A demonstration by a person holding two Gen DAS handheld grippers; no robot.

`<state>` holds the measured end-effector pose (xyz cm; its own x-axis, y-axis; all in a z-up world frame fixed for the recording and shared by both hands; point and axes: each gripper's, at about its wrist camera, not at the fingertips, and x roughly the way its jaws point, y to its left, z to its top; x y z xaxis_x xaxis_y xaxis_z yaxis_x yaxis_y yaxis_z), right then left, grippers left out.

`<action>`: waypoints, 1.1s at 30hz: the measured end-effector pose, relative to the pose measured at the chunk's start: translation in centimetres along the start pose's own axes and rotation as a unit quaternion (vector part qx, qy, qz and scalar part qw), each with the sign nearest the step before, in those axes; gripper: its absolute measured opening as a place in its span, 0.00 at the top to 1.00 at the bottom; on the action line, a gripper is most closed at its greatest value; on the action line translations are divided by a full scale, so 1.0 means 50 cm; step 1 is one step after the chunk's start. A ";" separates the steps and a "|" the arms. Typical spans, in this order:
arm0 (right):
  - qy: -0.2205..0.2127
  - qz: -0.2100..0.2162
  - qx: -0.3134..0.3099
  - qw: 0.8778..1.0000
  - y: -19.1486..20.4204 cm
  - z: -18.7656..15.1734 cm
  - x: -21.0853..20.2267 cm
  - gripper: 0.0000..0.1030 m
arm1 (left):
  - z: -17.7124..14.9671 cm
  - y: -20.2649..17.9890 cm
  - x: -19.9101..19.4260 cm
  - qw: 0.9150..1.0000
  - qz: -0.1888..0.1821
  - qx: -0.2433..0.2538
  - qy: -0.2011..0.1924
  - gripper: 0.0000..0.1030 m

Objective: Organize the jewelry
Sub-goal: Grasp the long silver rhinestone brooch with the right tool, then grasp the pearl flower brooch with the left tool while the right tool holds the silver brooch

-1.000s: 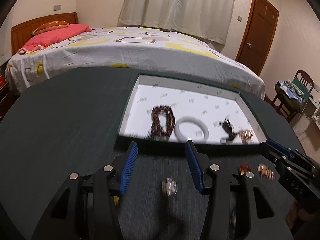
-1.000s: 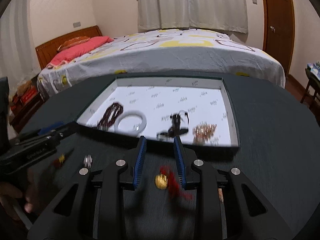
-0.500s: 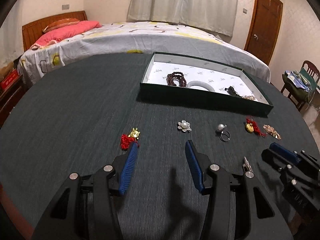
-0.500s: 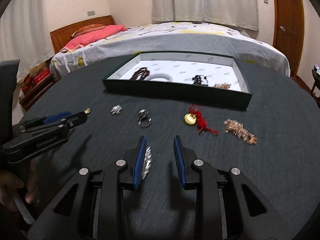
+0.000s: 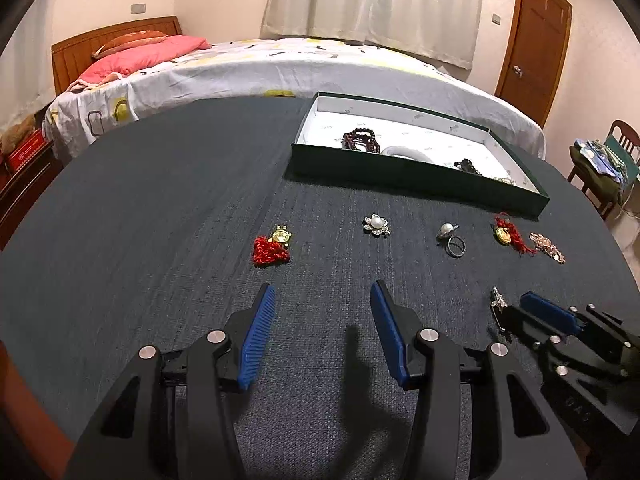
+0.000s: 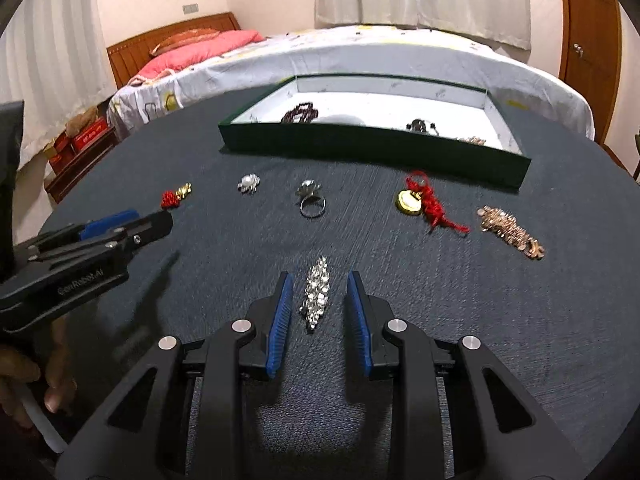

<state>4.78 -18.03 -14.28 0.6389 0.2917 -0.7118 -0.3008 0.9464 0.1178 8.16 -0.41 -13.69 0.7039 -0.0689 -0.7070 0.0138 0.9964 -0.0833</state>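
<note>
- Rhinestone brooch (image 6: 316, 292) lies flat on the dark table (image 6: 520, 320) at lower centre of the right wrist view, between the two blue pads of the right gripper (image 6: 319, 300) and touching neither.
- Its long axis runs up and down the frame, roughly in line with the fingers, so the pads face its long sides and a closing would meet its narrow width (a good line-up, by my reading).
- Right gripper: jaws part-way apart, with clear table showing on both sides of the brooch; it holds nothing yet.
- Left gripper (image 5: 322, 316): jaws stand wider, nothing between them but bare table; its pads touch no jewellery.
- In the left wrist view the brooch shows as a small glinting piece at right of centre, just at the tip of the right gripper, and well off to the right of the left gripper's fingers, so the right hand is plainly the nearer one.
- Green box (image 6: 376, 146) with a white lining sits in the upper middle of the right wrist view, beyond a row of loose pieces: a pearl flower brooch (image 6: 249, 182), a ring (image 6: 312, 200), a gold charm on red cord (image 6: 420, 202) and a rose-gold chain piece (image 6: 510, 232).
- Likely next step: close on the brooch and carry it up-frame to the box.
</note>
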 end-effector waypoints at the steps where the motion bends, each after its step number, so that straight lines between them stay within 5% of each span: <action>1: 0.004 -0.001 -0.001 1.000 0.000 -0.001 0.003 0.73 | -0.001 0.000 0.001 1.000 0.000 0.001 0.001 0.52; 8: 0.012 0.002 -0.006 1.000 -0.004 -0.005 0.009 0.87 | -0.002 0.000 0.006 1.000 -0.003 -0.002 0.006 0.52; 33: -0.025 -0.014 0.019 0.999 -0.063 0.050 -0.025 0.87 | 0.025 -0.032 0.039 0.999 -0.034 -0.003 0.018 0.52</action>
<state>6.68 -21.02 -12.02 0.6808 0.2715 -0.6803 -0.2568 0.9583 0.1255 10.38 -2.10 -14.07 0.6753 -0.1380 -0.7245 0.0561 0.9891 -0.1361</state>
